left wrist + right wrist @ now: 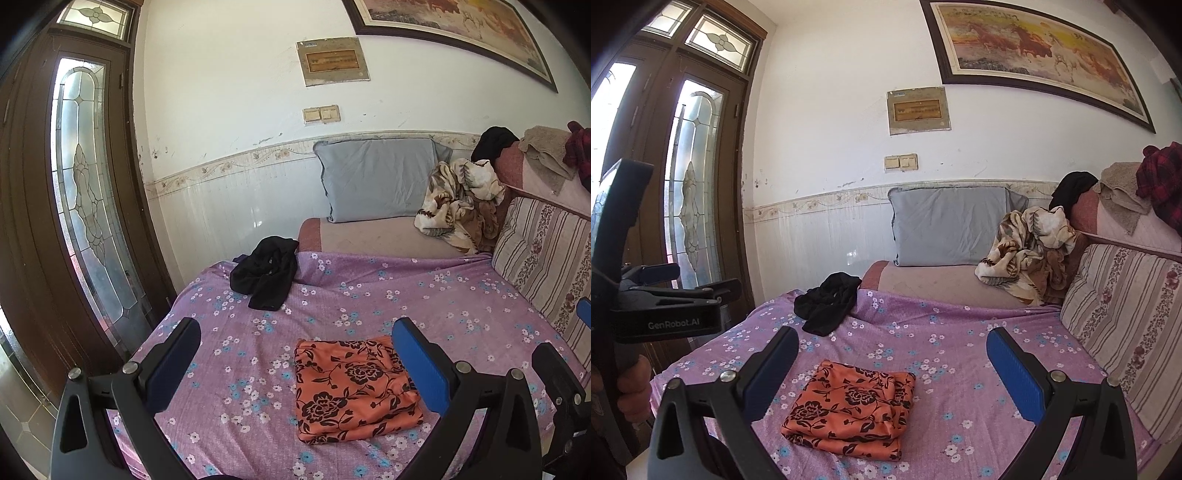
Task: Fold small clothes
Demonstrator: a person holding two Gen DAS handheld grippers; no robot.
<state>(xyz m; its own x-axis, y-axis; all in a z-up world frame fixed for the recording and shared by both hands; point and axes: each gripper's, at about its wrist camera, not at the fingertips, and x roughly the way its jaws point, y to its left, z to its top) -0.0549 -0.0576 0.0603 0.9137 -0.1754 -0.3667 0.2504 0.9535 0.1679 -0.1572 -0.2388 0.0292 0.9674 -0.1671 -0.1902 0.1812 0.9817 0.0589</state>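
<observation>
An orange garment with black flowers (pixel 354 391) (pixel 851 406) lies folded into a neat rectangle on the purple flowered sheet (pixel 332 306) (pixel 960 354). A crumpled black garment (pixel 267 273) (pixel 827 301) lies farther back near the bed's left edge. My left gripper (pixel 295 339) hovers open above the orange piece, holding nothing. My right gripper (pixel 892 345) is also open and empty, raised over the same piece. The left gripper's body (pixel 665 302) shows at the left of the right wrist view, held by a hand (pixel 633 391).
A grey pillow (pixel 380 177) leans on the wall behind. A crumpled cream and brown blanket (pixel 461 199) sits at the back right. A striped cushion (pixel 546 254) and piled clothes (pixel 546 151) line the right side. A wooden glass door (pixel 85 184) stands at the left.
</observation>
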